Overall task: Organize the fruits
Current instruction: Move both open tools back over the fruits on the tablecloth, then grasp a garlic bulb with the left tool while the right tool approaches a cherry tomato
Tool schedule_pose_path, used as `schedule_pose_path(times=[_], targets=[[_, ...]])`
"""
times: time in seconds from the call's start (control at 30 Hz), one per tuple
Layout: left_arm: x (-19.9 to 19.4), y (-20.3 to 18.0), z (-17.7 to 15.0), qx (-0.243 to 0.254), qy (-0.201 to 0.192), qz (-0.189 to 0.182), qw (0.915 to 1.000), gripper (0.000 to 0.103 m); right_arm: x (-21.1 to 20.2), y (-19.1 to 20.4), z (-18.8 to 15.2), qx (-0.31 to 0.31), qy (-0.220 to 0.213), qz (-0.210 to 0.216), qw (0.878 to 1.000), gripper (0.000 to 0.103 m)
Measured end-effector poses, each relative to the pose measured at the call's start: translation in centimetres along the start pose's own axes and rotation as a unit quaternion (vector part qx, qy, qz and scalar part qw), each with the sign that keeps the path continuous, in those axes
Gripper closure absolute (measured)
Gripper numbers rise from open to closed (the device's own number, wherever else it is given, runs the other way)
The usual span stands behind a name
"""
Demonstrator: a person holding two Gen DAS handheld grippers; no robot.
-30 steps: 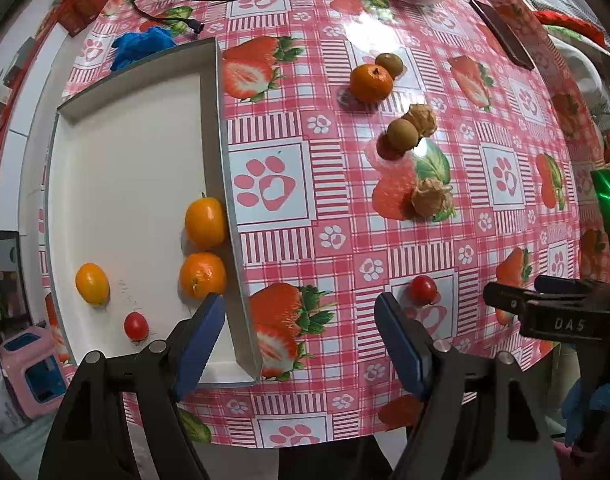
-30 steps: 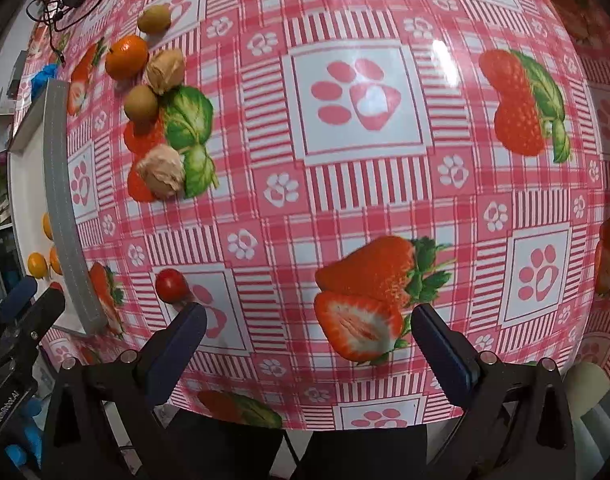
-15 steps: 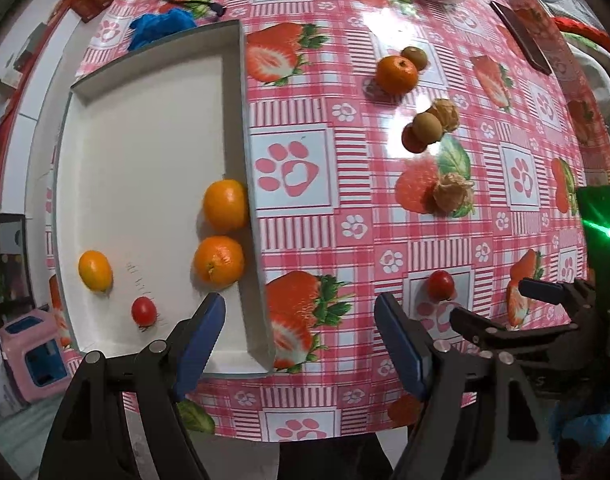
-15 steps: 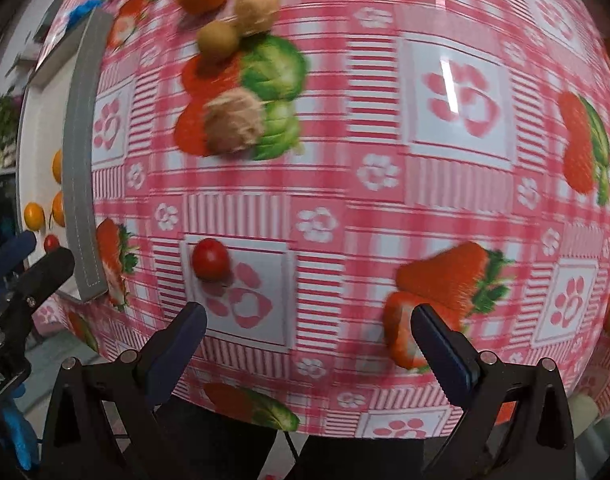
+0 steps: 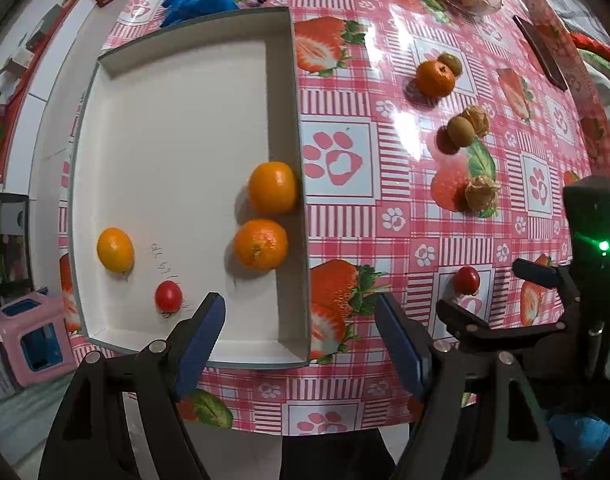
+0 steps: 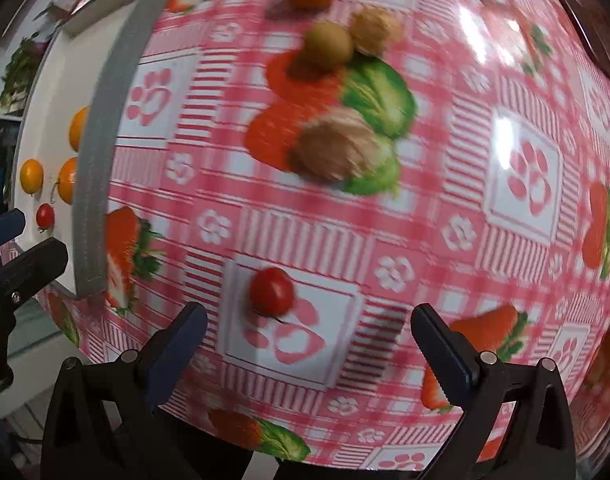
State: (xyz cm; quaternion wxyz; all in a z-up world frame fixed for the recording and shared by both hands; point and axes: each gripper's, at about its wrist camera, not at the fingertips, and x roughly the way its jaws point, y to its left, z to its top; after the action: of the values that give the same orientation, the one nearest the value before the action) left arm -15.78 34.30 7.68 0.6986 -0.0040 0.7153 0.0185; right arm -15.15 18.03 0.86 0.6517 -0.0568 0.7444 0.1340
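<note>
Cherry tomato [image 6: 271,291] lying loose on the checked tablecloth [image 6: 457,184] near the table's front edge, on a white paw-print square, just ahead of the right gripper [image 6: 307,338], whose fingers stand spread wide with nothing between them; the tomato touches neither. Left gripper [image 5: 301,330] likewise released and holding nothing, hovering over the front right corner of the white tray [image 5: 293,92]. Tray set on the left part of the table, its right wall running front to back. Inside it: two oranges [image 5: 272,187] [image 5: 261,244] close against the right wall, a smaller yellow-orange fruit [image 5: 115,249] near the left wall, and a second cherry tomato [image 5: 168,296] toward the front edge. On the cloth to the right of the tray, well apart from the loose tomato: an orange [image 5: 435,77] touching a brown kiwi [image 5: 452,63]; nearer, another kiwi [image 5: 460,131] against a papery husked fruit [image 5: 478,119]; then a second husked fruit [image 5: 481,197], possibly a ground cherry, though the blur leaves this uncertain.
</note>
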Motion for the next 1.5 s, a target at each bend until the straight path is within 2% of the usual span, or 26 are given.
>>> schedule_pose_path(times=[0.03, 0.07, 0.1, 0.13, 0.2, 0.27, 0.33, 0.57, 0.83, 0.93, 1.0, 1.1, 1.27, 1.37, 1.5], targets=[[-0.1, 0.2, 0.0, -0.002, -0.001, 0.0, 1.0, 0.023, 0.0, 0.5, 0.1, -0.004, -0.003, 0.001, 1.0, 0.013], [-0.3, 0.6, 0.1, -0.004, -0.001, 0.0, 1.0, 0.023, 0.0, 1.3, 0.4, -0.01, -0.003, 0.007, 1.0, 0.034], [-0.4, 0.9, 0.1, -0.006, -0.001, 0.0, 1.0, 0.023, 0.2, 1.9, 0.5, -0.013, 0.0, 0.008, 1.0, 0.04], [-0.5, 1.3, 0.2, -0.007, -0.002, -0.001, 1.0, 0.023, 0.2, 2.5, 0.5, -0.02, -0.002, -0.001, 1.0, 0.04], [-0.8, 1.7, 0.6, -0.01, -0.001, -0.001, 0.9999, 0.023, 0.4, 3.7, 0.6, -0.027, -0.001, 0.001, 1.0, 0.048], [-0.9, 1.8, 0.7, -0.011, -0.002, -0.003, 0.9999, 0.023, 0.3, 4.2, 0.4, -0.032, -0.002, 0.0, 0.999, 0.068], [-1.2, 1.4, 1.0, -0.009, -0.002, -0.006, 0.9999, 0.023, 0.0, 4.4, 0.4, -0.031, 0.001, 0.007, 0.999, 0.074], [-2.0, -1.3, 2.4, 0.02, -0.009, -0.021, 0.9995, 0.023, -2.4, -0.5, -0.5, 0.035, -0.021, 0.071, 0.997, 0.075], [-0.8, -6.9, 3.1, 0.054, -0.001, -0.043, 0.9976, 0.023, -4.0, -6.3, -1.7, 0.104, -0.039, 0.077, 0.991, 0.075], [0.0, -8.9, 3.7, 0.069, -0.001, -0.041, 0.9967, 0.023, -4.2, -8.3, -2.3, 0.122, -0.039, 0.077, 0.989, 0.075], [0.4, -10.2, 4.2, 0.076, -0.003, -0.043, 0.9962, 0.023, -4.3, -9.2, -2.7, 0.13, -0.038, 0.077, 0.988, 0.075], [1.1, -11.8, 5.0, 0.078, -0.001, -0.049, 0.9957, 0.023, -4.3, -12.7, -2.6, 0.14, -0.037, 0.08, 0.986, 0.075], [2.6, -14.3, 6.3, 0.091, -0.001, -0.043, 0.9949, 0.023, -4.5, -14.3, -3.2, 0.147, -0.033, 0.09, 0.984, 0.075], [3.7, -15.3, 7.1, 0.093, 0.004, -0.039, 0.9949, 0.032, -4.6, -14.9, -3.6, 0.147, -0.03, 0.093, 0.984, 0.075], [5.3, -16.4, 7.9, 0.088, 0.018, -0.037, 0.9952, 0.052, -4.6, -15.3, -4.0, 0.146, -0.028, 0.094, 0.984, 0.075]])
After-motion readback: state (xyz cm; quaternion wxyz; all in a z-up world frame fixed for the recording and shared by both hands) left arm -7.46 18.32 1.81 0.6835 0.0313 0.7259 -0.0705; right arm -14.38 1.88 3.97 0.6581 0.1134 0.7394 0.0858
